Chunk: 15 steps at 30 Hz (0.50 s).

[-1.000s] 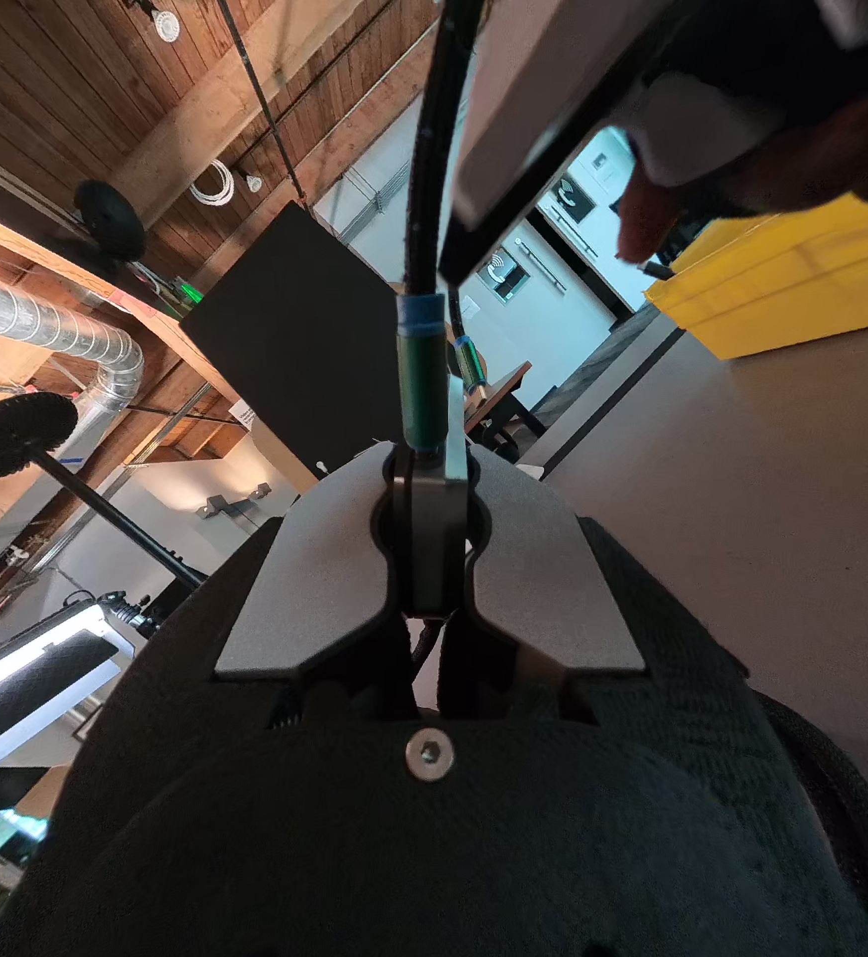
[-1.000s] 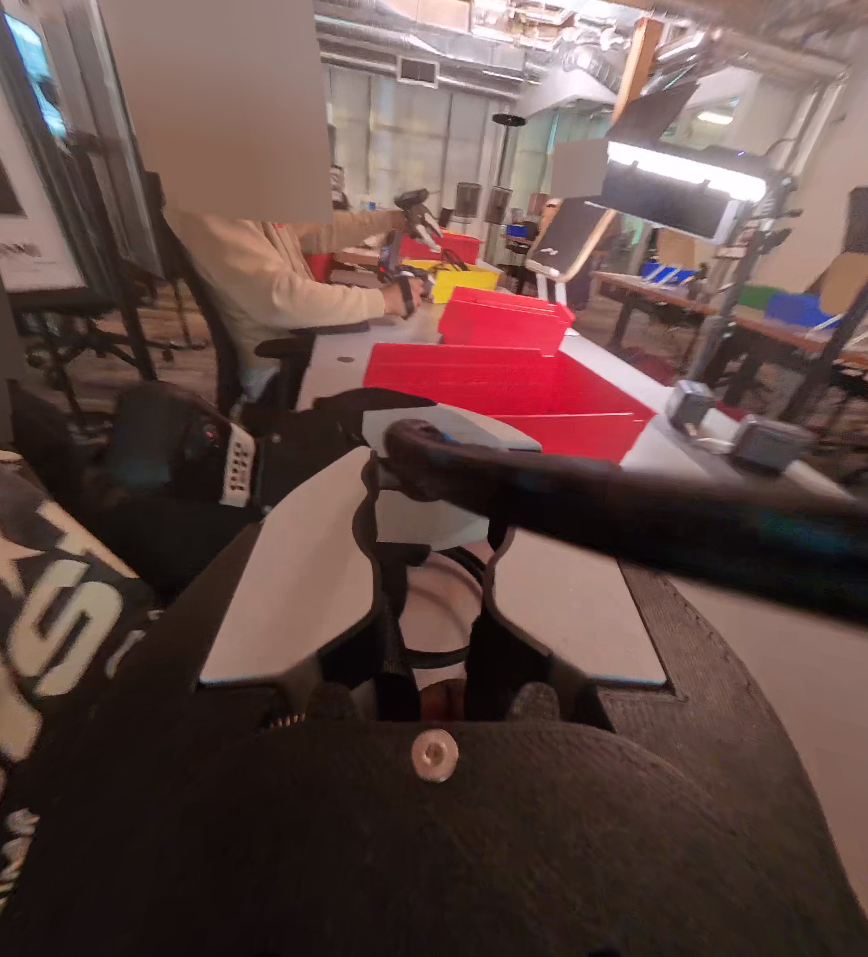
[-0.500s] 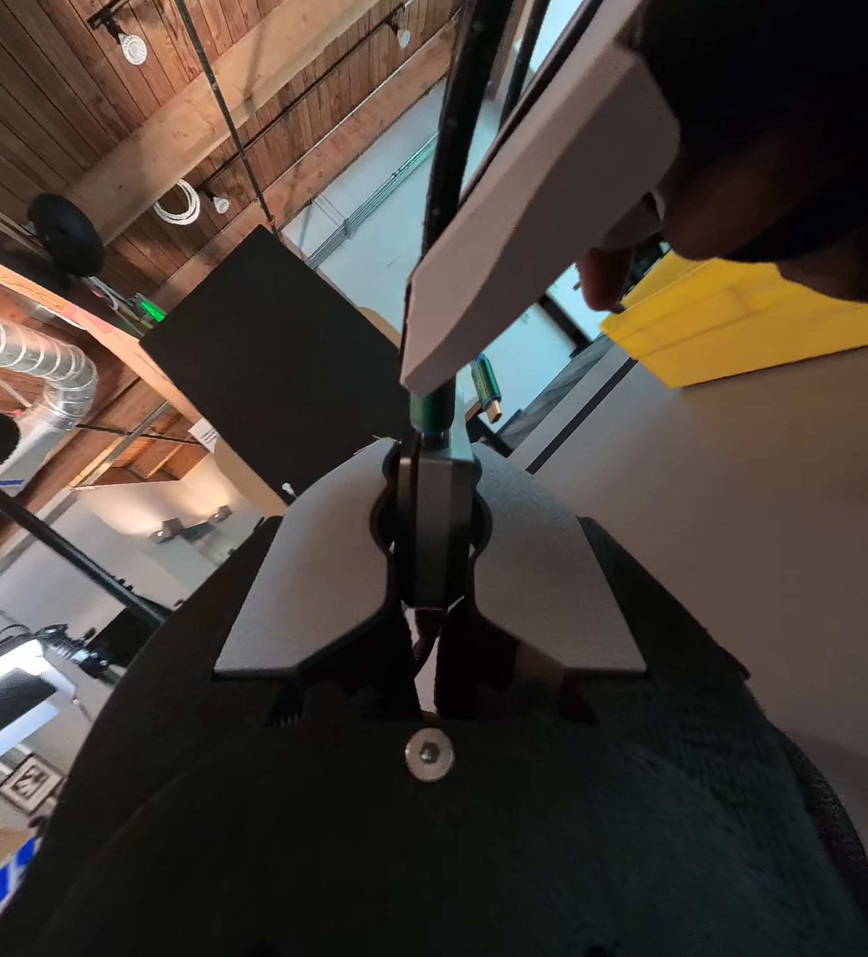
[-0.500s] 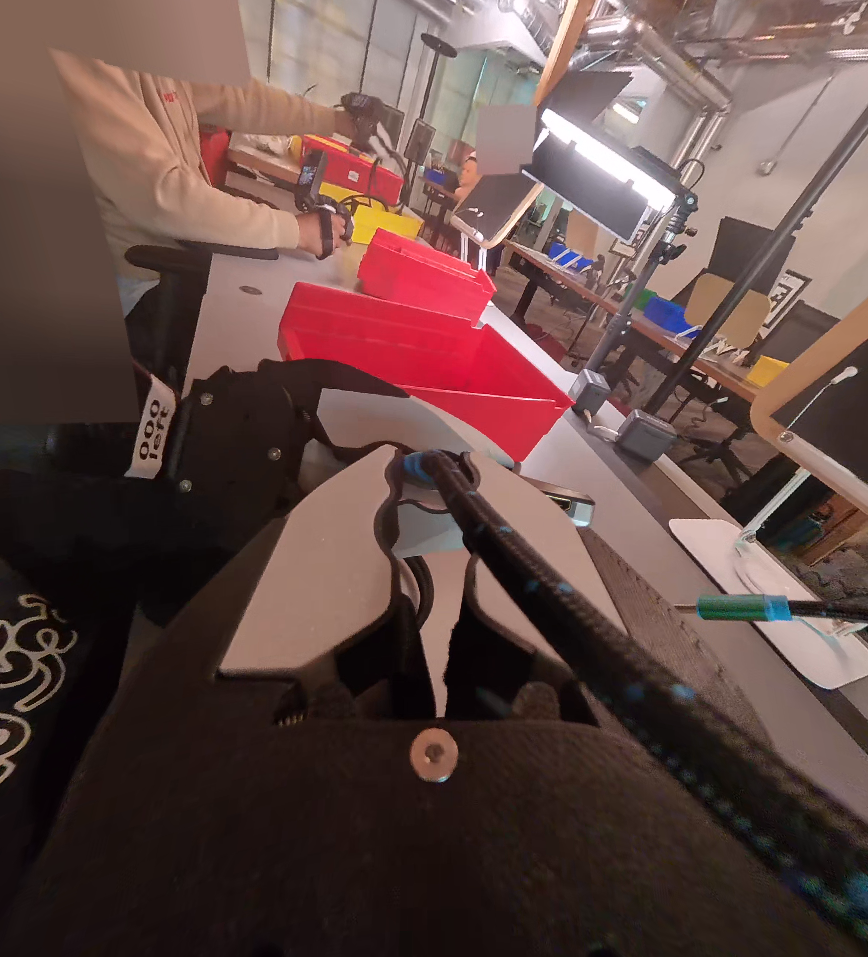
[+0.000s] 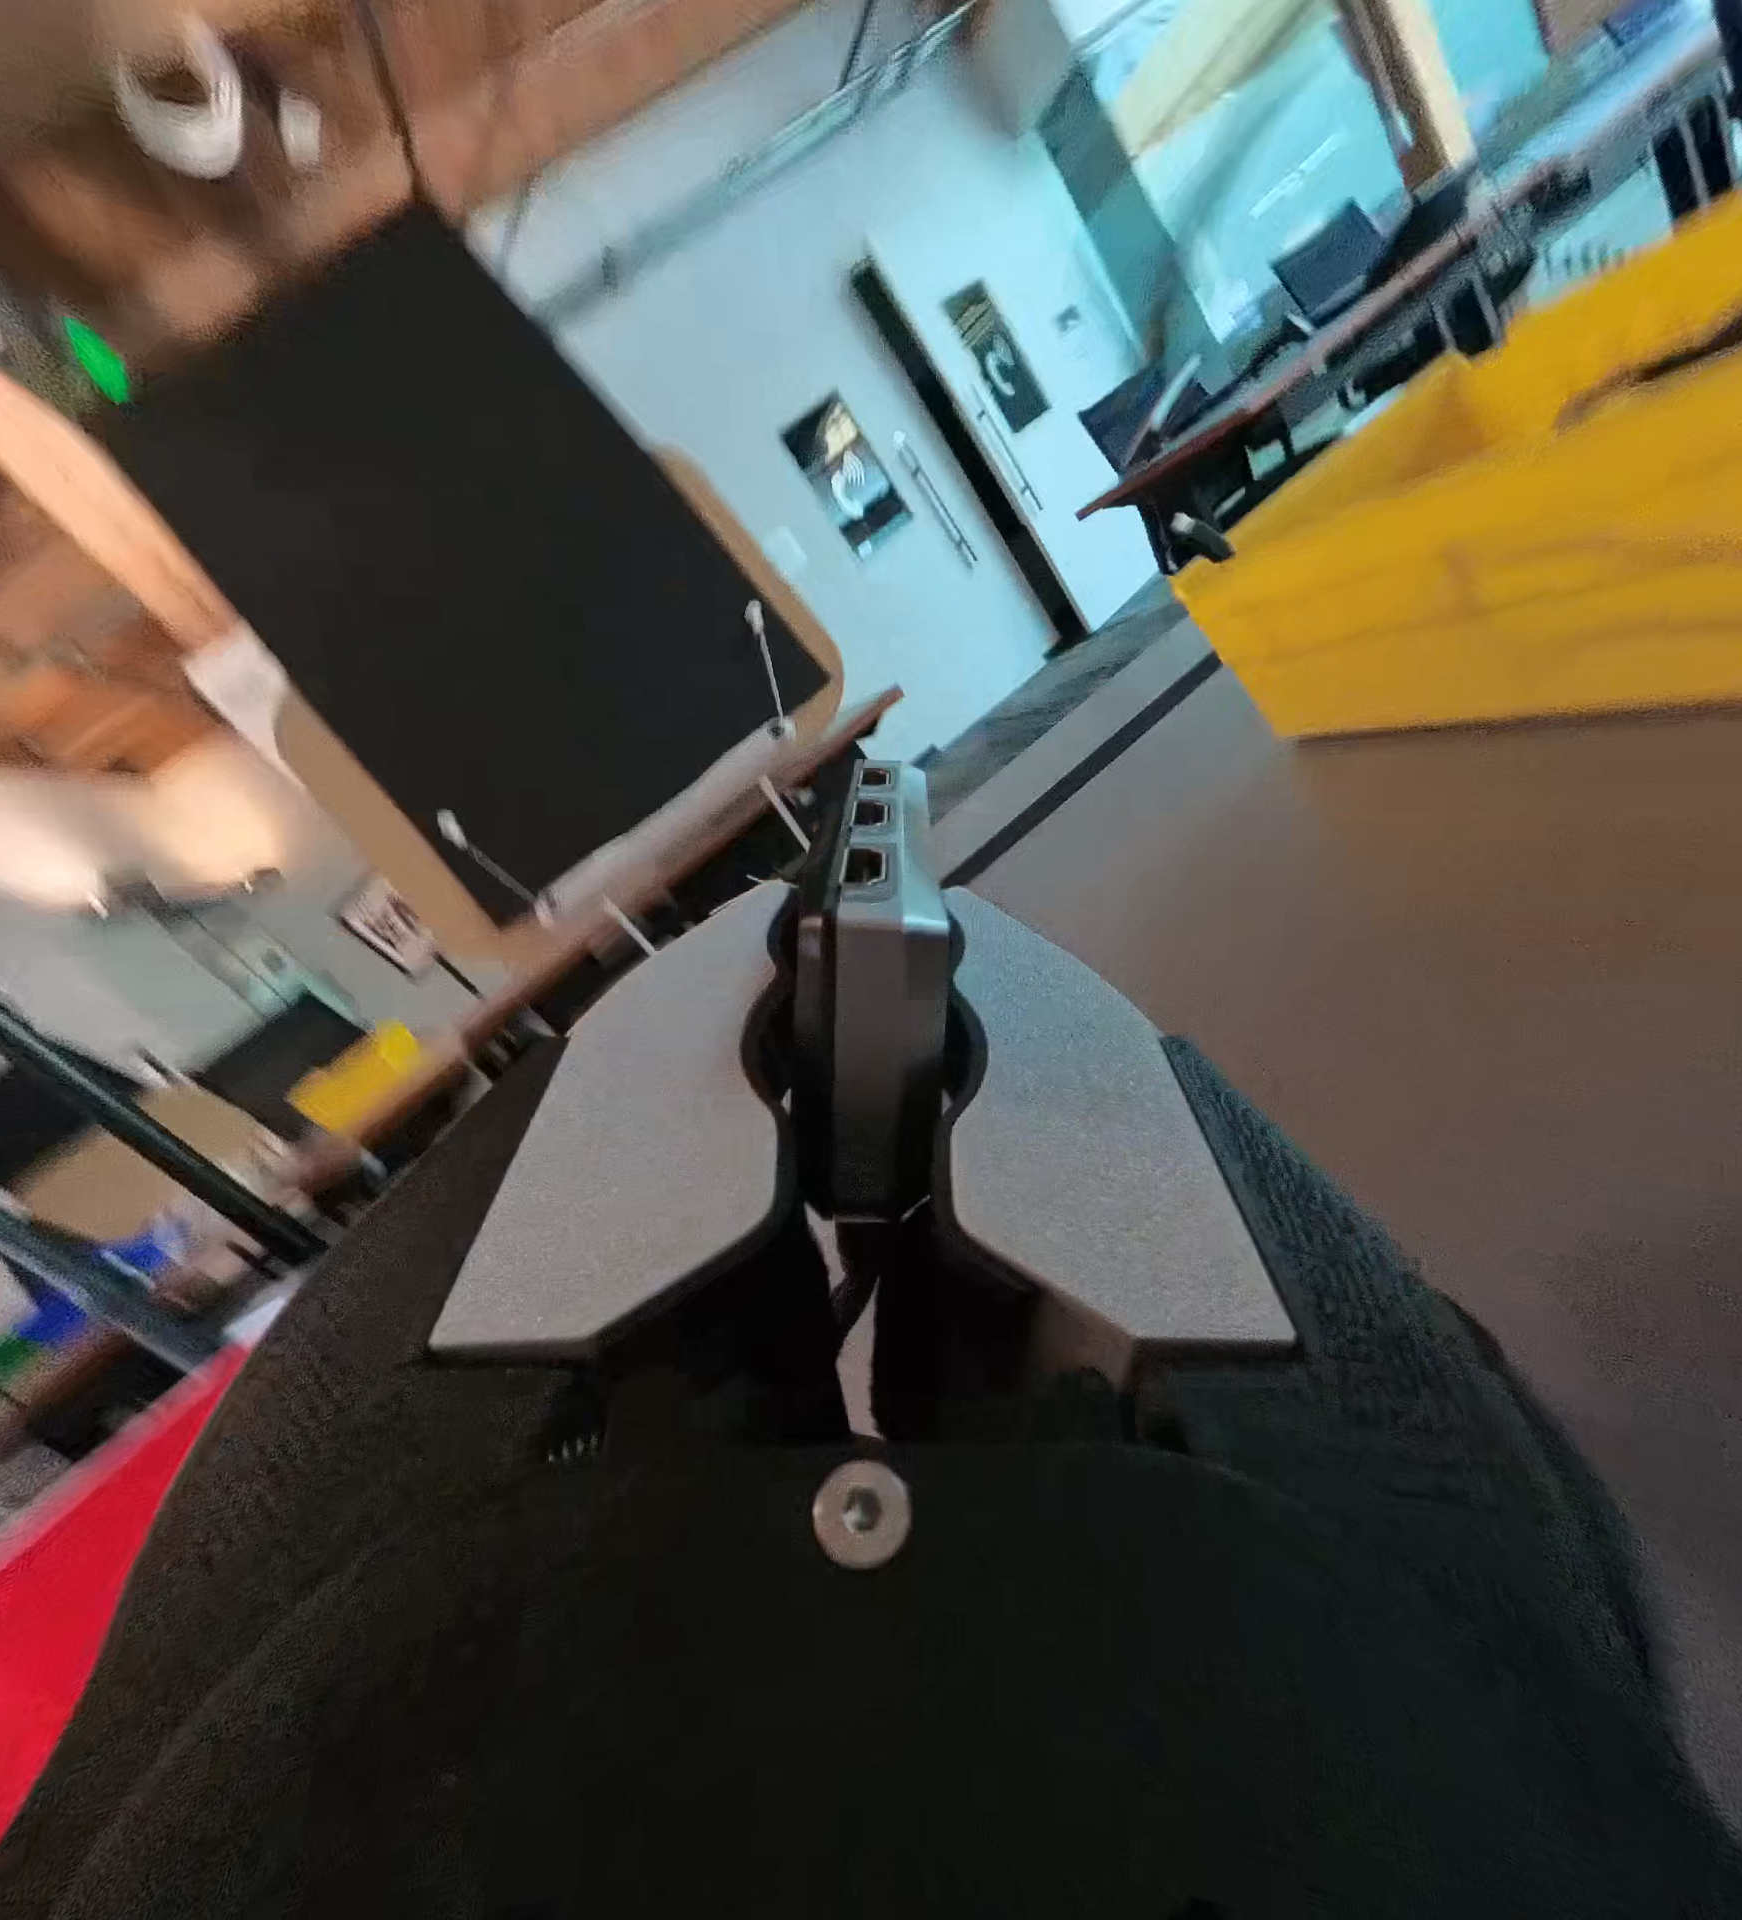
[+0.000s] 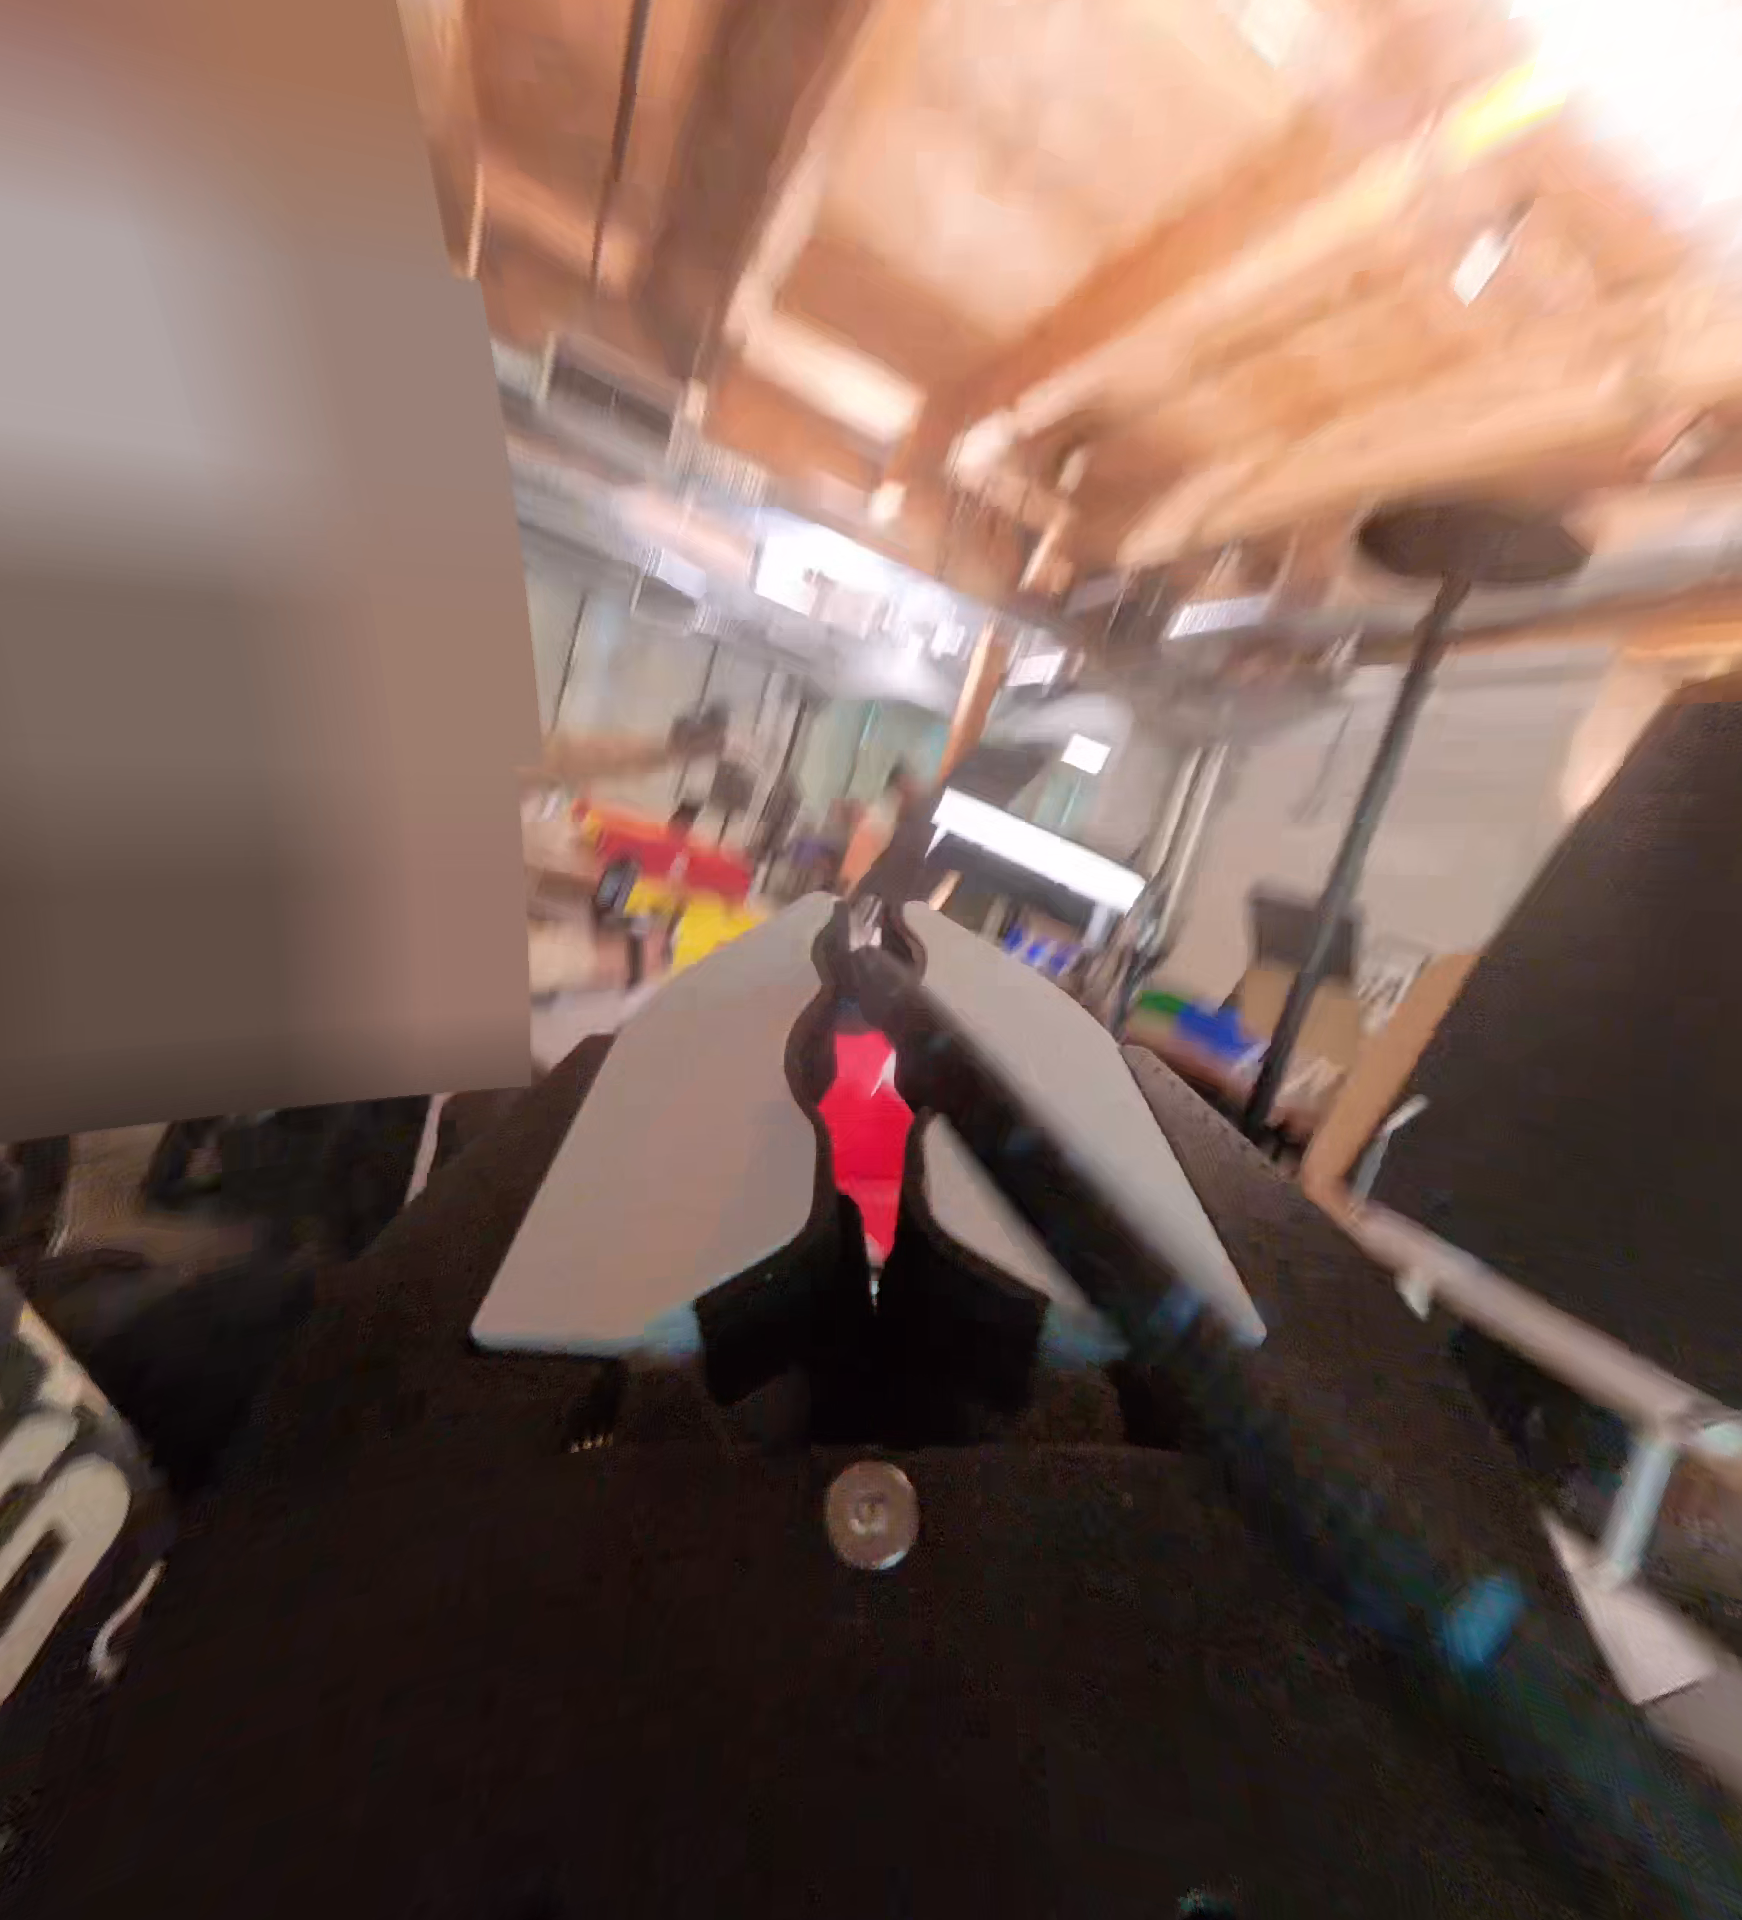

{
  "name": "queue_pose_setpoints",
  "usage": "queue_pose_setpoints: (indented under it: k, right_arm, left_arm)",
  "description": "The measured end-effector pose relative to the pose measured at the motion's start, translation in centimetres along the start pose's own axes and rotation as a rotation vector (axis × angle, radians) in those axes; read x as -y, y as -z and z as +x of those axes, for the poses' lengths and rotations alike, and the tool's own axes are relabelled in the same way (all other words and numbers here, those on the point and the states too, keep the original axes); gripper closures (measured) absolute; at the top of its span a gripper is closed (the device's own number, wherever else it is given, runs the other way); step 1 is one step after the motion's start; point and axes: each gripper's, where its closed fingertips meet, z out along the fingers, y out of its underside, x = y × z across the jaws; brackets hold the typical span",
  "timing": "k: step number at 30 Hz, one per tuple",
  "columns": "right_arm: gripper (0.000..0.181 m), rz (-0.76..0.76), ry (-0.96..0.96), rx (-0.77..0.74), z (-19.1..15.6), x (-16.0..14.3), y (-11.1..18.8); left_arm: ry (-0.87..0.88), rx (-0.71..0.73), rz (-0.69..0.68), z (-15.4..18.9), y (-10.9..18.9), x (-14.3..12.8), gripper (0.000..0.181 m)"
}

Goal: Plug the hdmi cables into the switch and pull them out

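- Left wrist view: my left gripper [image 5: 867, 966] is clamped on the switch [image 5: 872, 997], grey slab held on edge btwn the two fingers [image 5: 638, 1122].
- Switch long axis runs fwd along the fingers, nose toward 12 o'clock, sticking out past the tips.
- Port face looks up/toward cam; three ports [image 5: 872, 821] in a row, all bare.
- Brown table [image 5: 1418, 1039] at 3 o'clock, yellow bin [image 5: 1521, 582] at 2, black panel [image 5: 451, 540] at 10.
- Right wrist view: v. blurred. My right gripper [image 6: 872, 925] has tips nearly meeting, pinching the hdmi cable [image 6: 1137, 1278] near its end.
- Cable is dark, braided; runs from the tips at 12 back over the right finger toward 4–5 o'clock.
- Plug itself: can't make out.
- Red bin [image 6: 862, 1122] shows thru the gap lower down.
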Motion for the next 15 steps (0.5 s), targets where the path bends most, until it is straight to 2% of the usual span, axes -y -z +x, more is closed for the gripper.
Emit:
queue_pose_setpoints:
  k: [1,2,4,7,9,11,15]
  right_arm:
    - [0.175,0.067,0.065,-0.062,1.0,3.3,2.3]
    - [0.175,0.046,0.137,-0.135,1.8,4.7,4.1]
    - [0.175,-0.133,0.177,-0.199,2.6,3.5,5.8]
    - [0.174,-0.247,0.173,-0.188,2.7,1.4,5.9]
    - [0.174,-0.197,0.182,-0.195,3.2,2.2,6.1]
    - [0.174,-0.145,0.066,-0.119,3.2,3.1,6.6]
    - [0.175,-0.141,-0.145,-0.046,4.4,2.0,7.9]
  left_arm:
    - [0.072,0.022,0.036,-1.0,0.3,0.4,0.158]
    - [0.079,0.038,0.047,-1.3,0.4,0.5,0.159]
    - [0.023,0.015,0.020,-0.3,-0.1,0.4,0.158]
    - [-0.033,-0.007,0.030,0.8,-0.4,0.9,0.159]
    - [-0.040,-0.005,0.015,0.7,-0.3,0.6,0.159]
    - [-0.034,0.005,0.022,0.4,-0.1,0.6,0.159]
    - [-0.066,-0.012,0.028,0.9,-0.1,0.8,0.159]
